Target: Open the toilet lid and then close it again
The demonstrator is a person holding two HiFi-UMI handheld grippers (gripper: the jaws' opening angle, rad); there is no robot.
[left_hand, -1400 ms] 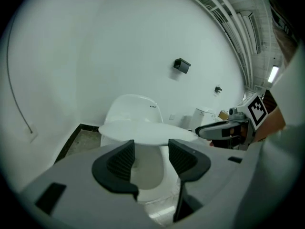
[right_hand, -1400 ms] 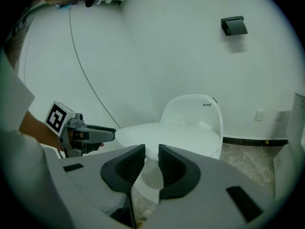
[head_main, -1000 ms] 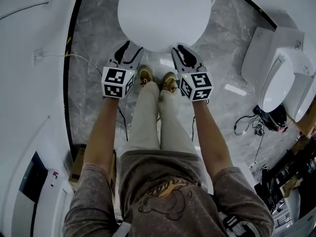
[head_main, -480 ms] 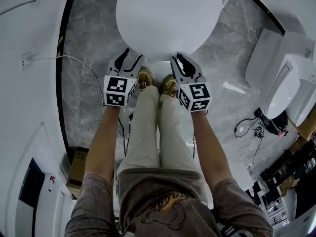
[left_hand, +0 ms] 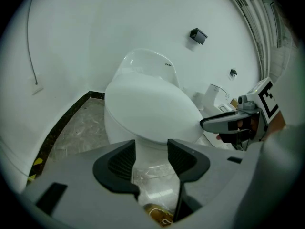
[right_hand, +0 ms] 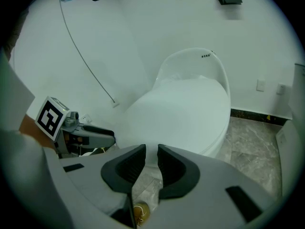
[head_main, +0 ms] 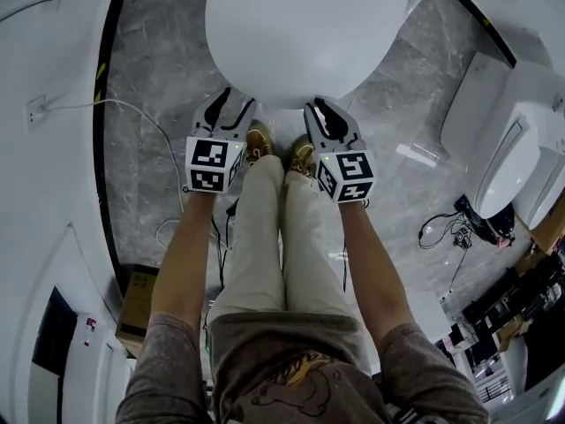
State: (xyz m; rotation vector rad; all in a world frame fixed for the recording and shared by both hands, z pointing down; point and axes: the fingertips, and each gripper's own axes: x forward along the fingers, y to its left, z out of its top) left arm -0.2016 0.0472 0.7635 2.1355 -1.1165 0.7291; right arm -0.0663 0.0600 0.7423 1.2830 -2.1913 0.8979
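Head view: I've got both grippers out in front of me. The left gripper (head_main: 232, 104) and the right gripper (head_main: 323, 111) sit side by side with the lid (head_main: 305, 34) just ahead of their tips. The lid is down flat on the toilet. I can't tell whether either tip touches its front edge. My shoes (head_main: 259, 140) stand just behind the tips on the grey floor (head_main: 159, 104).

Left gripper view: the left gripper (left_hand: 151, 151) has its jaws well apart with nothing between them. The lid (left_hand: 147, 104) is just beyond and above the tips, closed. The right gripper (left_hand: 209, 123) shows off to the side, pointing at the same front edge.

Right gripper view: the right gripper (right_hand: 151, 159) has just been closing, leaving a narrow gap with nothing in it. The lid (right_hand: 181, 109) lies just ahead, shut. The left gripper (right_hand: 107, 133) is alongside.
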